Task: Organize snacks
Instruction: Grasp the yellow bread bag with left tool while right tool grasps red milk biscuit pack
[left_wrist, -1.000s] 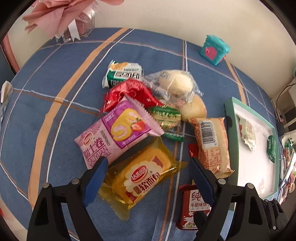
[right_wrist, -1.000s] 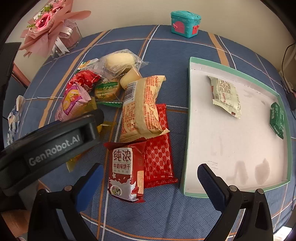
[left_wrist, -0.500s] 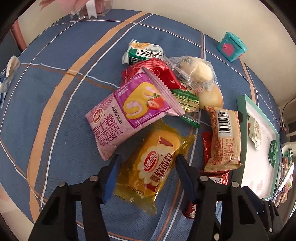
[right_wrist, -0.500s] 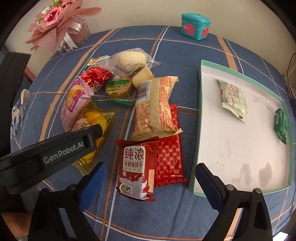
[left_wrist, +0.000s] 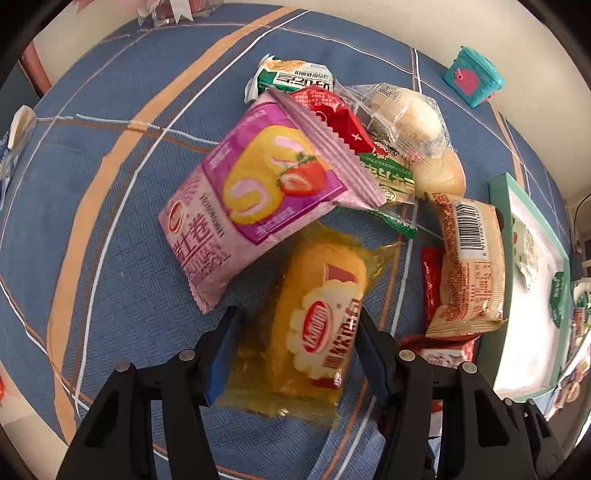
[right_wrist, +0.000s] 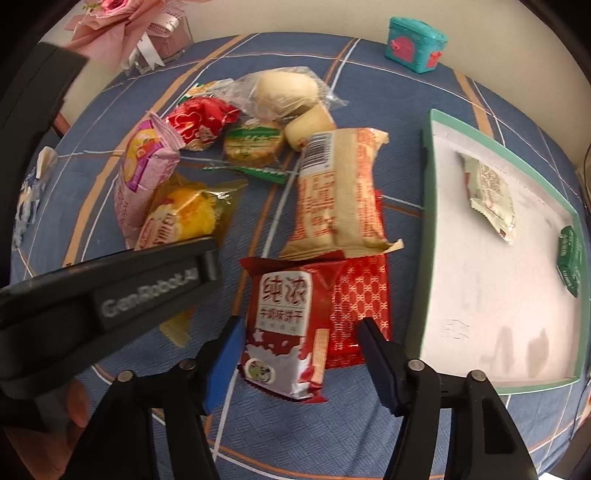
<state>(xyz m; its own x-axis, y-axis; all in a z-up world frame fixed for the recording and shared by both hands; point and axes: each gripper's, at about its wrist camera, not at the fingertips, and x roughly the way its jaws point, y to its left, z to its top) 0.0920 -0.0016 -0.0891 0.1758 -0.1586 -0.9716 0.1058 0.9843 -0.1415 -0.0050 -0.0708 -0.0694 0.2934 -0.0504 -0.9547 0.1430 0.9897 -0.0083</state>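
The yellow bread packet (left_wrist: 314, 328) lies on the desk (left_wrist: 110, 206) between the left claw's (left_wrist: 295, 347) spread fingers, partly under the pink roll packet (left_wrist: 255, 195). The right claw (right_wrist: 299, 350), also apart, straddles the red biscuit packet (right_wrist: 284, 328) beside the tray (right_wrist: 428, 236).

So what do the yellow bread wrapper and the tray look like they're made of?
The yellow bread wrapper, between the left claw fingers, looks like thin glossy translucent plastic film: it crinkles, glints, and the bread shows through. The tray looks like rigid card or thin board, matte white inside with a green rim; exact material is unclear.
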